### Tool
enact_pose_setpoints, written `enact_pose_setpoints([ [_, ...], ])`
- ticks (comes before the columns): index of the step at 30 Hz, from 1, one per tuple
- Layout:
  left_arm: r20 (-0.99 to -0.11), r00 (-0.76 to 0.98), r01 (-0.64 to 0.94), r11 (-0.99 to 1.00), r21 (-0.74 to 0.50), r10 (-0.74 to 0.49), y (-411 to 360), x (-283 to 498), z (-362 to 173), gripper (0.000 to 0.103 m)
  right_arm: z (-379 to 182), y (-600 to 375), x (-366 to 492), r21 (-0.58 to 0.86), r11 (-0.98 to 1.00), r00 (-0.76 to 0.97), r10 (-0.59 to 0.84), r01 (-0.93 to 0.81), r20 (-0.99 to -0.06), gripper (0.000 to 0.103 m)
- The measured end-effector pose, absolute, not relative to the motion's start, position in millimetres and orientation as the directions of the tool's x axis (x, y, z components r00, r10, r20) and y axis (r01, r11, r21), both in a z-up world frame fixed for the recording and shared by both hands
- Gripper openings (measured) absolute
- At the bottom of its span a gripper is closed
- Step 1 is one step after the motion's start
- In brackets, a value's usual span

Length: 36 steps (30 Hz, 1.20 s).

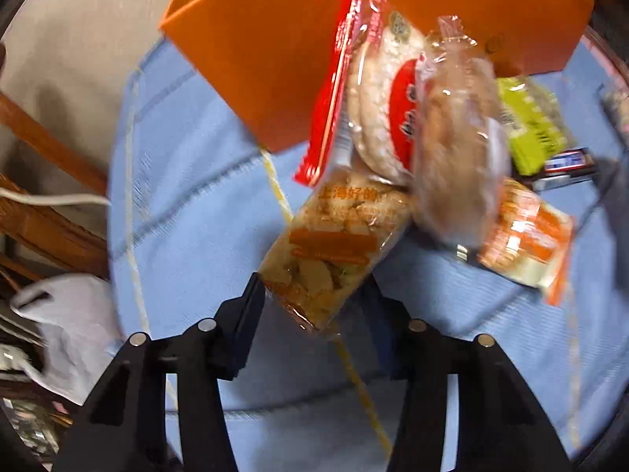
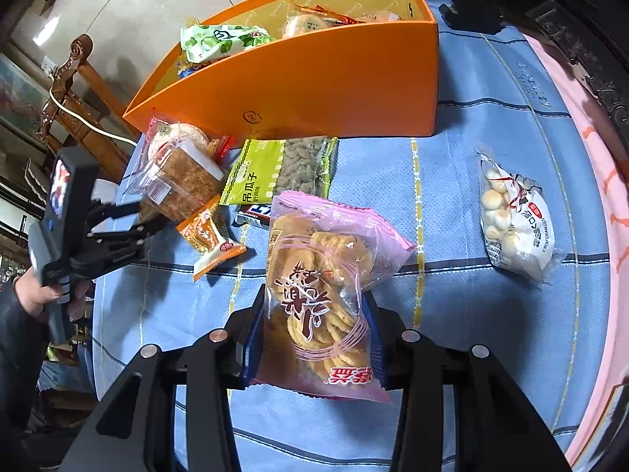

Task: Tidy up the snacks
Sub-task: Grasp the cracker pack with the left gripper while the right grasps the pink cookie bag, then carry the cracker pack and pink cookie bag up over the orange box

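Evidently both grippers pinch packets for boxing: the right gripper (image 2: pixel 314 338) clamps a pink cracker bag (image 2: pixel 318 299), the left gripper (image 1: pixel 314 295) nips a clear snack pack (image 1: pixel 334 247), and the orange box (image 2: pixel 314 78) waits at twelve o'clock beyond the loose snacks.

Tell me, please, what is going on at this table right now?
A person is sorting snacks into the orange box, one handheld gripper in each hand. The left gripper is shut on a clear cracker pack; the right gripper is shut on a pink rice-cracker bag. A green seed packet and white puff bag lie on the blue cloth.
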<state>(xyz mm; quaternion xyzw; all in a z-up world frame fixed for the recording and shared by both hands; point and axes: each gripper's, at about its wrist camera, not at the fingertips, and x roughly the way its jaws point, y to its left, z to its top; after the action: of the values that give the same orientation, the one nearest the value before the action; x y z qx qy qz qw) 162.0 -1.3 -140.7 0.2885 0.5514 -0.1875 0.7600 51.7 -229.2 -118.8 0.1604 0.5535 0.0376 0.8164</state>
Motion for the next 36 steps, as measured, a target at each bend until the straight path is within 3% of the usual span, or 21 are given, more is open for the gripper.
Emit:
enact_pose_setpoints([
  [16,-0.960,0.245,0.446,0.895,-0.011,-0.134,50,132,-115,0.047,-113,-229,46,0.344,0.933,0.390,0.280,0.104,-0.878,0.044],
  [23,-0.934,0.305,0.465,0.885,-0.026,-0.187,40,111,-72,0.046,-102,-228,47,0.357,0.930,0.415,0.294,0.084,-0.861,0.044],
  [25,-0.918,0.328,0.478,0.877,-0.043,-0.224,35,107,-53,0.033,-89,-228,50,0.361,0.930,0.445,0.296,0.068,-0.845,0.044],
  [26,-0.912,0.326,0.486,0.871,-0.065,-0.250,32,107,-44,0.013,-83,-228,52,0.359,0.931,0.460,0.294,0.060,-0.838,0.044],
  [27,-0.907,0.321,0.491,0.867,-0.088,-0.274,29,107,-36,0.001,-75,-228,54,0.356,0.933,0.478,0.290,0.051,-0.829,0.044],
  [32,-0.927,0.309,0.501,0.865,-0.032,-0.213,14,118,-52,0.002,-61,-227,73,0.343,0.939,0.496,0.283,0.031,-0.821,0.044],
  [34,-0.944,0.276,0.505,0.863,-0.016,-0.179,18,117,-74,0.009,-61,-224,74,0.355,0.935,0.494,0.301,0.016,-0.815,0.044],
  [35,-0.950,0.268,0.506,0.863,-0.001,-0.158,22,116,-82,0.024,-62,-224,74,0.357,0.934,0.491,0.304,0.016,-0.817,0.044],
  [36,-0.956,0.248,0.510,0.860,-0.011,-0.159,26,116,-89,0.046,-65,-223,74,0.361,0.932,0.482,0.308,0.017,-0.820,0.044],
])
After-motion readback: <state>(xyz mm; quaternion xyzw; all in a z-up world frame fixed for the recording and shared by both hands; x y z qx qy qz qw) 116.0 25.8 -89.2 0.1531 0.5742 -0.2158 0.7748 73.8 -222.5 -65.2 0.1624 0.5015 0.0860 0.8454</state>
